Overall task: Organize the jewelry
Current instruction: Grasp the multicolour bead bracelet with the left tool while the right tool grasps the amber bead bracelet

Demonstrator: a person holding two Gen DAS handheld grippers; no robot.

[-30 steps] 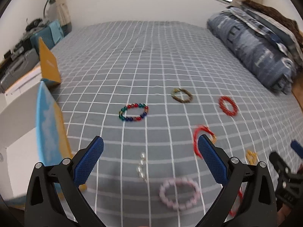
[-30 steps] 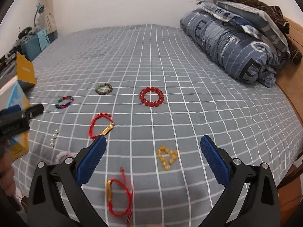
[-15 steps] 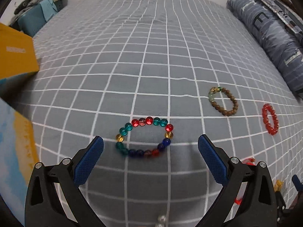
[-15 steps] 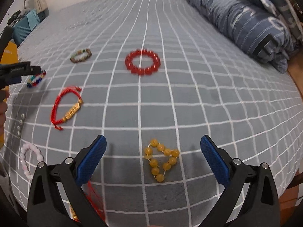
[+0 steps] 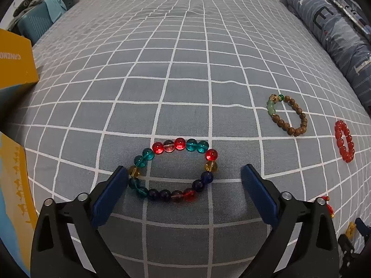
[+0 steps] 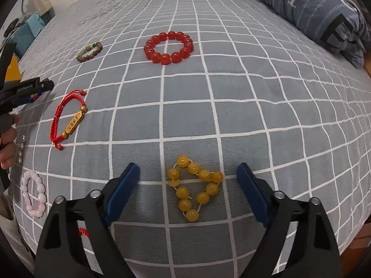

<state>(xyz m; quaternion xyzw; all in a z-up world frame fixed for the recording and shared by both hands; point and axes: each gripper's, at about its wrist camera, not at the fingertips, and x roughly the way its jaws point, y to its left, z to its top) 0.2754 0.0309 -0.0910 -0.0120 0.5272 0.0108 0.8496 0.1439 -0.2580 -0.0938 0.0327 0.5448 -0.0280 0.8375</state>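
A multicoloured glass-bead bracelet (image 5: 175, 171) lies flat on the grey checked bedspread (image 5: 185, 69), between the blue pads of my left gripper (image 5: 184, 178). Its jaws are closing; the left pad is near the beads and the right pad stands clear. A yellow bead bracelet (image 6: 196, 186), crumpled into a triangle, lies between the pads of my right gripper (image 6: 188, 177), whose jaws are closing too, with gaps on both sides. Nearby lie a brown wooden bracelet (image 5: 287, 115), a red bead bracelet (image 6: 168, 47) and a red cord bracelet with a gold charm (image 6: 68, 118).
A pink bead bracelet (image 6: 34, 193) and small silver pieces (image 6: 21, 147) lie at the bed's left edge. Yellow-and-blue boxes (image 5: 16, 64) stand left of the bed. A folded blue duvet (image 6: 324, 9) fills the far right. A hand (image 6: 7, 146) holds the left gripper.
Both grippers have sunk towards the bed. The left one moved forward over the multicoloured bracelet, the right one over the yellow beads. Both pairs of jaws have narrowed slightly.
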